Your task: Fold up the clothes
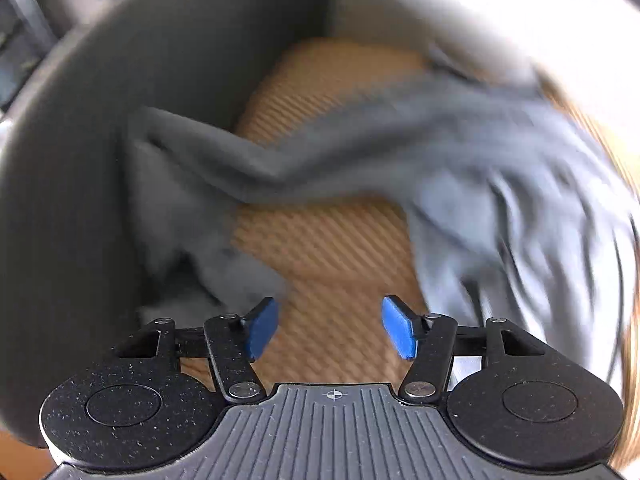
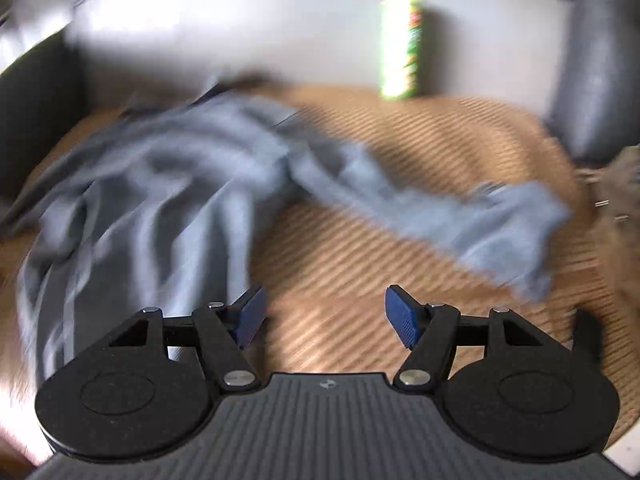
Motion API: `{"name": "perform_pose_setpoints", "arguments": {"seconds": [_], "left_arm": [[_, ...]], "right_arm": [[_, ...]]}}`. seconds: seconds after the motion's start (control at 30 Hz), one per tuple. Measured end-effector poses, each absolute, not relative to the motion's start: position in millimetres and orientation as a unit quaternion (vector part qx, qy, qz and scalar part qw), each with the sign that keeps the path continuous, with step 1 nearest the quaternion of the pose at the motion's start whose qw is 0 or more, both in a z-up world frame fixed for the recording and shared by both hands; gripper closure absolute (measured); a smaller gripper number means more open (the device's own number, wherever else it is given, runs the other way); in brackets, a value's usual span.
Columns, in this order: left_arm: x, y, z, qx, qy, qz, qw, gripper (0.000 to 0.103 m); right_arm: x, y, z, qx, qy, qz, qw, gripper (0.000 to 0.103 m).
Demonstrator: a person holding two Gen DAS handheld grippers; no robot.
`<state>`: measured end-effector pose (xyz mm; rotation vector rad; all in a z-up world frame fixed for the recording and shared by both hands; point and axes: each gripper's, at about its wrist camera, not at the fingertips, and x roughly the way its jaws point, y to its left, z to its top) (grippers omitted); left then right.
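Garment (image 2: 168,200) lies unfolded and rumpled on the mat (image 2: 360,280), ahead of both claws. Left gripper (image 1: 330,328): jaws apart, nothing between the blue pads (image 1: 262,328), bare mat below. Right gripper (image 2: 324,316): jaws apart, empty; cloth body sits just beside its left pad, one sleeve (image 2: 500,224) trails off to the right. Progress, as judged: no fold made, cloth neither spread nor squared; flattening, sleeve tucks and all folds remain. Material: grey-blue soft knit, limp, deep creases; will likely bunch rather than hold an edge. Mat is tan, ribbed weave. Dark smooth wall (image 1: 80,200) curves round on the left; one sleeve drapes against it. Green can (image 2: 400,46) stands upright at the far edge, well apart. Both views motion-blurred; fine detail unreadable.
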<state>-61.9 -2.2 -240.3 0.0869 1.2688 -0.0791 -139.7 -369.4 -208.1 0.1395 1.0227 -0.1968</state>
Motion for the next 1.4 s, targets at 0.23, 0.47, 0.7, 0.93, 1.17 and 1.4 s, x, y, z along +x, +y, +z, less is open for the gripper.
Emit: {"name": "perform_pose_setpoints", "arguments": {"seconds": [0.23, 0.47, 0.7, 0.93, 1.17, 1.4], "left_arm": [[-69.9, -39.9, -302.1, 0.044, 0.648, -0.096, 0.754, 0.03], [-49.3, -65.2, -322.2, 0.003, 0.655, -0.114, 0.747, 0.031], [-70.0, -52.4, -294.2, -0.019, 0.64, -0.072, 0.765, 0.102], [-113.7, 10.0, -278.6, 0.032, 0.658, 0.057, 0.75, 0.093], [-110.4, -8.5, -208.9, -0.046, 0.591, 0.066, 0.802, 0.053], [-12.1, -48.2, -155.5, -0.033, 0.486, -0.012, 0.873, 0.037]], "right_arm": [[-163.2, -322.4, -244.7, 0.089, 0.563, -0.045, 0.821, 0.032], [-175.8, -308.0, -264.7, 0.111, 0.589, -0.057, 0.799, 0.032], [-168.5, -308.0, -271.6, 0.111, 0.608, -0.002, 0.786, 0.043], [-164.9, -335.7, -241.6, 0.119, 0.566, 0.01, 0.816, 0.042], [-133.2, -367.1, -192.8, 0.111, 0.504, 0.035, 0.856, 0.041], [-47.5, -381.0, -135.8, 0.065, 0.413, 0.079, 0.905, 0.038]]}}
